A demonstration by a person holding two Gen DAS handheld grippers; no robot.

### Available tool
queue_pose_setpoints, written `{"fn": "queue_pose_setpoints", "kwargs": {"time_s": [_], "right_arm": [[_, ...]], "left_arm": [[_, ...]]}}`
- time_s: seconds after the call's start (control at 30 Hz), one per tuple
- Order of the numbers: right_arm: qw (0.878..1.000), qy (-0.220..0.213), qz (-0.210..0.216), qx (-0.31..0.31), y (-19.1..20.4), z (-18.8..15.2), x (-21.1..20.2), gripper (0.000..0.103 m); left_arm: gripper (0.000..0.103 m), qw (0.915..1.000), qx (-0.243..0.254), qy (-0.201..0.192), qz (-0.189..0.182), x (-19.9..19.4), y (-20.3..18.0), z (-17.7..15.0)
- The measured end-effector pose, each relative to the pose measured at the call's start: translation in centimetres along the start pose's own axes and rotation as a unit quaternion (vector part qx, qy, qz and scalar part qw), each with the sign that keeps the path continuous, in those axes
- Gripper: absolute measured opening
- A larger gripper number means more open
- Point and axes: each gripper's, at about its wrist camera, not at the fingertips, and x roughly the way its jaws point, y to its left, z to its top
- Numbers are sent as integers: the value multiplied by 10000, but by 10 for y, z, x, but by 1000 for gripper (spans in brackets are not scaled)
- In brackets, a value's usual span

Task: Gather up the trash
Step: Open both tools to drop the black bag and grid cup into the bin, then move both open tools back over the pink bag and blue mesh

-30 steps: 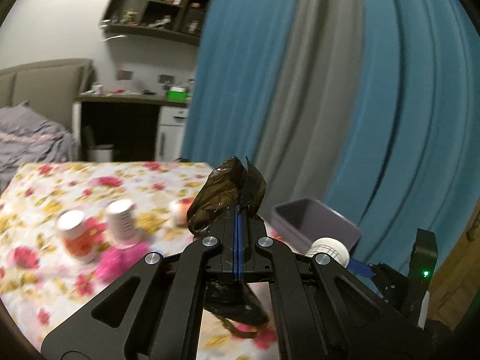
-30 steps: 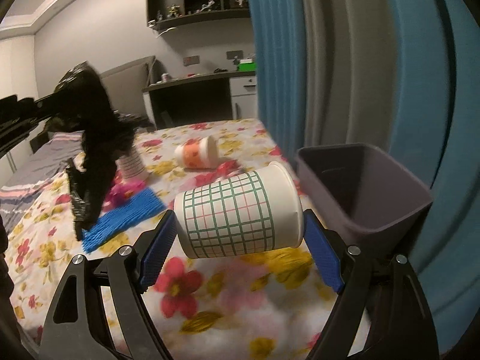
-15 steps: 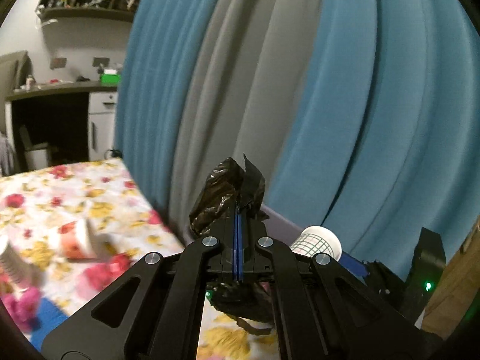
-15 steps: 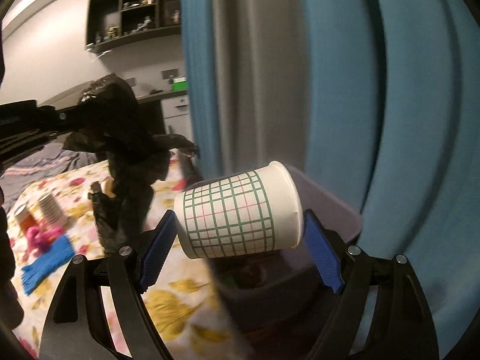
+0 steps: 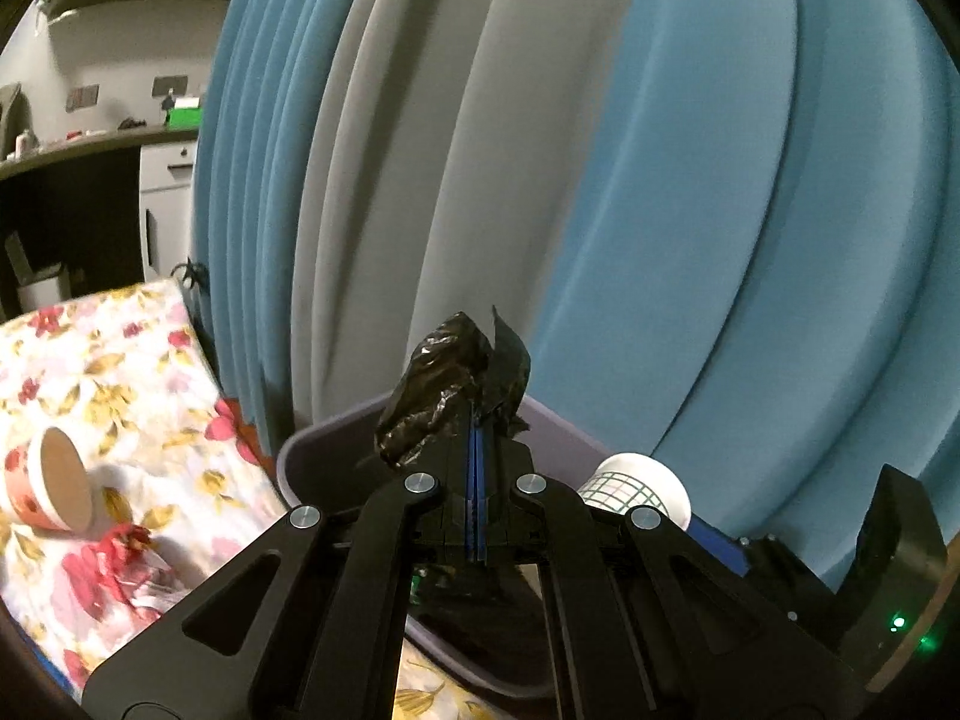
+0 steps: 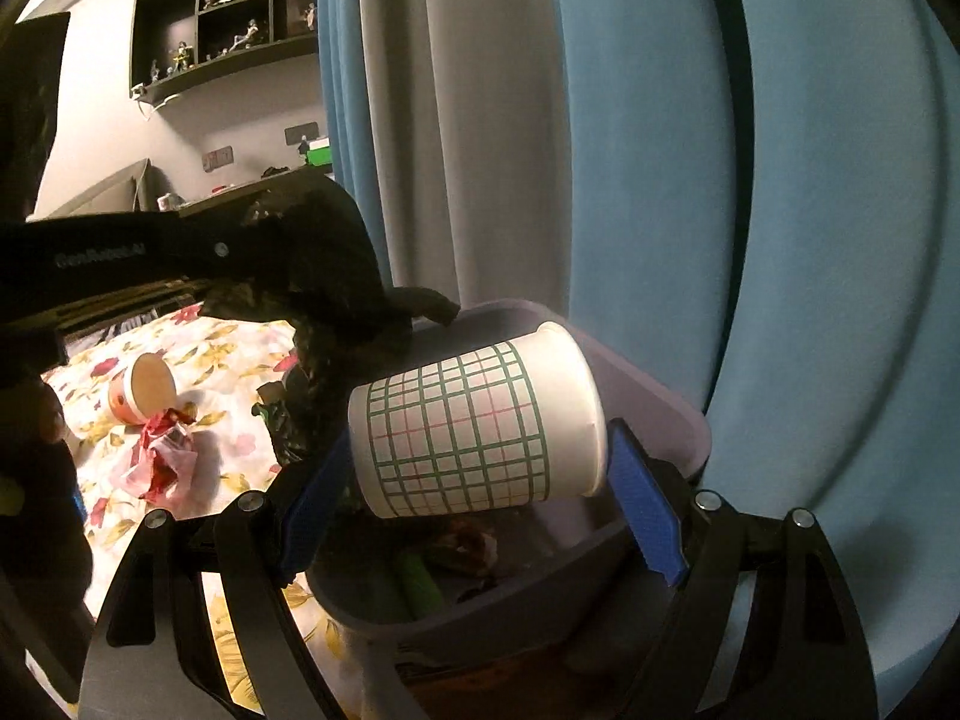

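My left gripper [image 5: 475,450] is shut on a crumpled black plastic bag [image 5: 447,387], which hangs over the grey bin [image 5: 336,438]. In the right wrist view the same bag [image 6: 327,276] dangles from the left gripper's arm above the bin [image 6: 654,414]. My right gripper [image 6: 477,465] is shut on a white paper cup with a green and red grid [image 6: 474,420], held on its side over the bin's opening. That cup [image 5: 636,483] also shows at the right of the left wrist view. The bin holds some trash, including a green piece [image 6: 420,585].
A floral bedspread [image 5: 120,360] lies left of the bin, with a red-patterned paper cup [image 5: 51,480] on its side and crumpled red and white wrappers [image 6: 165,453]. Blue and grey curtains [image 5: 660,180] hang close behind the bin. A desk and shelves stand far left.
Both grippers have swung right from over the bed to above the grey bin, carrying the black bag and the grid cup. The bed has slid off to the left.
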Motion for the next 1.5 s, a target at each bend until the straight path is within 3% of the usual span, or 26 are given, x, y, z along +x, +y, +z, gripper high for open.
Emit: {"fn": "queue_pose_setpoints", "kwargs": {"time_s": [0.73, 0.8, 0.87, 0.93, 0.97, 1.07, 1.27, 1.5], "right_arm": [[9992, 374, 40, -127, 6, -4, 29, 81], [9991, 402, 46, -132, 6, -4, 31, 81], [9989, 449, 31, -133, 6, -5, 33, 83], [9988, 467, 5, -120, 6, -5, 33, 85], [9989, 461, -22, -111, 5, -6, 32, 85], [9990, 431, -77, -56, 1, -5, 25, 86], [9998, 51, -95, 137, -1, 1, -19, 88], [9987, -448, 113, 195, 27, -2, -75, 97]], "left_arm": [[0, 9976, -249, 640, -55, 28, 15, -21], [11, 9969, -247, 747, -39, 28, 17, -22], [52, 9974, -242, 672, 89, 23, 20, -24], [77, 9983, -315, 416, 277, 8, 28, -24], [83, 9981, -352, 335, 377, 2, 32, -25], [91, 9970, -444, 123, 629, -22, 44, -26], [95, 9935, -433, -197, 1035, -89, 65, -37], [97, 9804, -339, -420, 1893, -184, 88, -71]]}}
